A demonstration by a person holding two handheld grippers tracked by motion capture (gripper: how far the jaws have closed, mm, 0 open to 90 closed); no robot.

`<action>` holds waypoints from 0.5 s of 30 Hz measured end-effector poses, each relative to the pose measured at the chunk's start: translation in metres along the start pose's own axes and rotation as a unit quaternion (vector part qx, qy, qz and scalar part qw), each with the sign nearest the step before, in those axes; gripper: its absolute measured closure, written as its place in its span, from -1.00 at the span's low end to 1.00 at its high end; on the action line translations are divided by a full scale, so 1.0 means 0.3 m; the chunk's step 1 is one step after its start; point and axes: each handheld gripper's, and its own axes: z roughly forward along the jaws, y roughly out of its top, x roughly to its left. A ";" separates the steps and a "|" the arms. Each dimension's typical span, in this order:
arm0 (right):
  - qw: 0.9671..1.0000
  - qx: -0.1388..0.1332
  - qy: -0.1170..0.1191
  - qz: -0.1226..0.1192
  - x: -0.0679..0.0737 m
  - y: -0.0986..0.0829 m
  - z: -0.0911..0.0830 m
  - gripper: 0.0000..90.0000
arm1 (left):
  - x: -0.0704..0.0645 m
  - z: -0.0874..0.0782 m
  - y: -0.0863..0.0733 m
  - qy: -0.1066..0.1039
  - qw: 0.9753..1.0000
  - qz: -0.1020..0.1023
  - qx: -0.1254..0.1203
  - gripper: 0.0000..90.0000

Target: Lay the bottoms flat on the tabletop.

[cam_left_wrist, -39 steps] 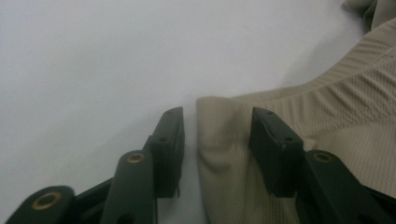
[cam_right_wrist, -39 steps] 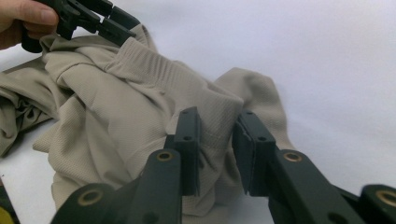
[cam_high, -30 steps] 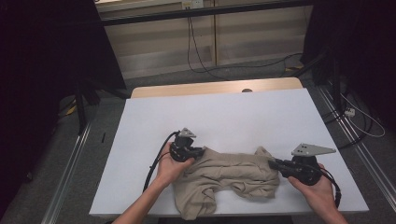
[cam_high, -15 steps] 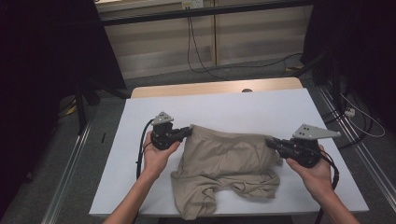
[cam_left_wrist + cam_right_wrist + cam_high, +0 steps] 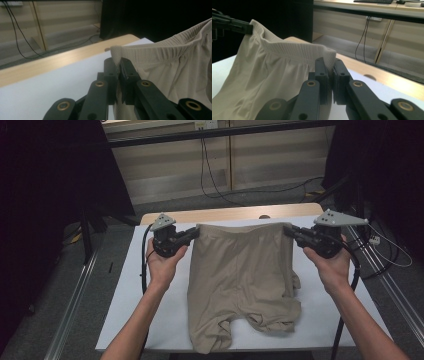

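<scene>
My left gripper (image 5: 192, 234) was clamped on one corner of the waistband of the beige shorts (image 5: 242, 285); my right gripper (image 5: 294, 232) was clamped on the opposite corner. In the left gripper view the ribbed band sat pinched between my closed jaws, and likewise in the right gripper view. The shorts hung between both grippers, stretched flat, over the far half of the white table (image 5: 125, 305). In my judgement, the spreading-out was largely done; laying the garment down and smoothing the rumpled leg hems below my right gripper remained. The long axis ran from waistband to hems, waistband pointing away from me, legs toward me.
</scene>
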 end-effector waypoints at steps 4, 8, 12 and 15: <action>1.000 -0.004 -0.010 -0.006 -0.025 0.064 0.028 0.88 | 0.006 0.001 0.044 0.009 1.000 0.005 -0.008 0.89; 1.000 -0.008 -0.019 -0.009 -0.049 0.132 0.060 0.88 | 0.031 0.015 0.110 0.022 0.999 0.002 -0.025 0.89; 1.000 -0.012 -0.025 -0.011 -0.084 0.185 0.101 0.88 | 0.057 0.040 0.146 0.029 0.999 -0.004 -0.033 0.89; 1.000 -0.010 -0.026 -0.008 -0.108 0.193 0.140 0.88 | 0.072 0.055 0.153 0.035 0.999 -0.005 -0.031 0.89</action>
